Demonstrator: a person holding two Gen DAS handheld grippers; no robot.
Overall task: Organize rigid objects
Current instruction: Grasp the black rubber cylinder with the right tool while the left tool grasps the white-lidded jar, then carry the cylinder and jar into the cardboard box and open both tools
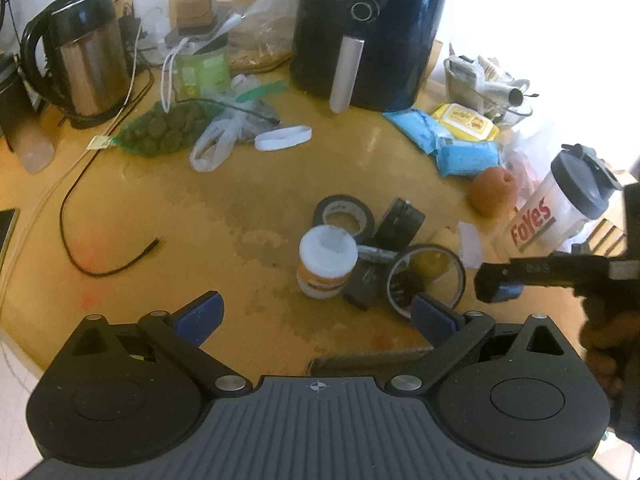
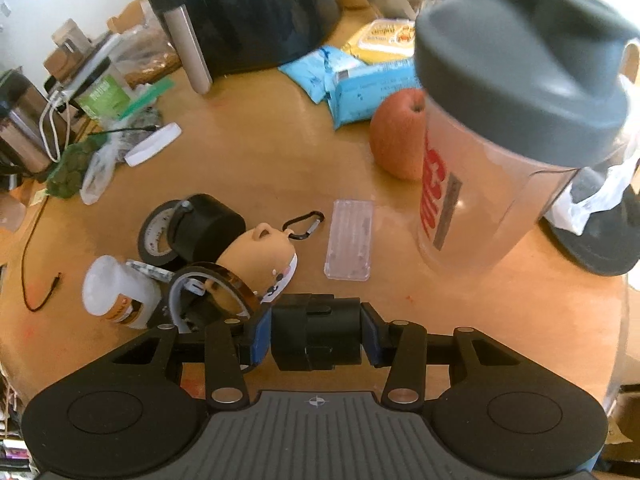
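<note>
Left wrist view: the left gripper (image 1: 316, 312) is wide open and empty above the wooden worktop (image 1: 160, 208). At 12 o'clock sits a cluster: white-lidded plastic jar (image 1: 327, 263), black tape roll (image 1: 345, 216).

Right wrist view: the right gripper (image 2: 316, 340) clamps a black blocky plastic part (image 2: 316, 334). At 10 o'clock lies the cluster; at 12 o'clock, a clear plastic case (image 2: 350, 245) apart. Judgement: grouping partly done.

L gripper (image 1: 316, 312) fingers wide apart | white jar (image 1: 327, 262) just ahead | tape rolls (image 1: 345, 216) beside
</note>
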